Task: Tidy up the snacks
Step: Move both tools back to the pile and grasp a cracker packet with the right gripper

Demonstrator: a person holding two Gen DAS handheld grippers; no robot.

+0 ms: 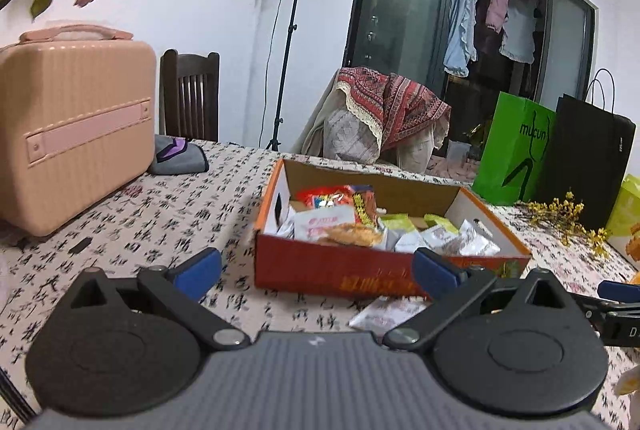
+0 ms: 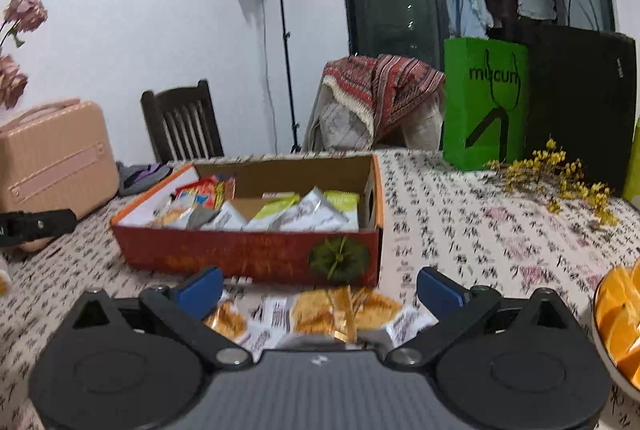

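Note:
A red cardboard box with a brown inside stands on the patterned table and holds several snack packets: red, white, green and silver ones. It also shows in the right wrist view. My left gripper is open and empty, just in front of the box. A white packet lies on the cloth near its right finger. My right gripper is open, with several loose biscuit packets lying on the table between and below its fingers.
A pink case stands at the left. Green and black paper bags stand at the back right, with yellow dried flowers before them. A bowl of orange slices is at the right edge. Chairs stand behind the table.

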